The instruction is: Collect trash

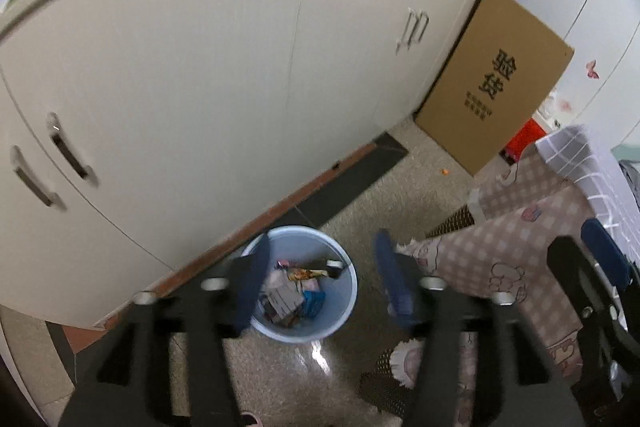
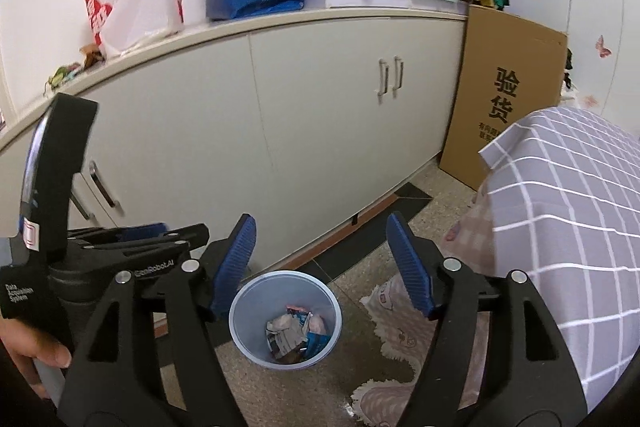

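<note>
Left wrist view: my left gripper [image 1: 320, 279] has jaws spread wide, nothing held; the pale blue trash bin [image 1: 344, 315] sits on the floor between and below them, wrappers [image 1: 292, 293] inside, white cabinet [image 1: 200, 67] beyond. Right wrist view: my right gripper [image 2: 322, 263] jaws likewise apart and empty; same bin [image 2: 248, 323] below between them, bed [image 2: 568, 227] to the right.

We see a speckled terrazzo floor [image 2: 280, 395] carrying a pale blue waste bin [image 2: 244, 331], which stands upright near the cabinet's base and holds crumpled wrappers [image 2: 298, 333]. Just beside the bin lies a pink checked rug [image 1: 516, 239] with a fringed edge. A large cardboard box [image 2: 504, 95] stands on the floor, against the cabinet's end.
</note>
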{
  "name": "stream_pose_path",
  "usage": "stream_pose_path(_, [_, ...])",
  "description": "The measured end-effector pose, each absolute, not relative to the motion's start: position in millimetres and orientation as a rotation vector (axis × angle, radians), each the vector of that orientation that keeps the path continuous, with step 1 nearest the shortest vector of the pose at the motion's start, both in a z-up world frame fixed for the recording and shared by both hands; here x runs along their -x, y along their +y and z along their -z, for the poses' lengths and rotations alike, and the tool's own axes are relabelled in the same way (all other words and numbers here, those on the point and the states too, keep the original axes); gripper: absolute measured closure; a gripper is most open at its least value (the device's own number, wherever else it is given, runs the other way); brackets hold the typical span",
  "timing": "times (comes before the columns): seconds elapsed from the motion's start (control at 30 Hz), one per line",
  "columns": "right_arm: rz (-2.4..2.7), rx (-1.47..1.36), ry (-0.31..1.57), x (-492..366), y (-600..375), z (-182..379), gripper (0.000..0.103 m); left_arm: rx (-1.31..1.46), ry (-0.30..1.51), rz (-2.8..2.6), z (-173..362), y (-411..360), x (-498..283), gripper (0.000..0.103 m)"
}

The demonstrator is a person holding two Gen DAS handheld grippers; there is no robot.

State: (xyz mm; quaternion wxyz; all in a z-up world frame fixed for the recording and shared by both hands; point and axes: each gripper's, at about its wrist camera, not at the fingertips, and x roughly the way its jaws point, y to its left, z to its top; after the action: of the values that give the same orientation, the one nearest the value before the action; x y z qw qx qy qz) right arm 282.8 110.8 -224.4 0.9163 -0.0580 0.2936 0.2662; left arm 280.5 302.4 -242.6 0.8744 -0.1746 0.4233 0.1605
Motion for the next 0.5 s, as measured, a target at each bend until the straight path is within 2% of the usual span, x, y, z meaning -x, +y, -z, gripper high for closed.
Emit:
stream_pose_path(0.13, [-0.536, 0.095, 0.587, -275.7, 98.2, 211.0, 0.035, 0.314, 0.851, -0.33, 220.2, 289.5, -271.1, 0.037])
stream_pose_path(0.5, [-0.495, 0.024, 0.494, -232.3, 52.8, 156.6, 0.031, 0.216, 0.655, -0.312, 131.3, 232.3, -216.1, 0.025])
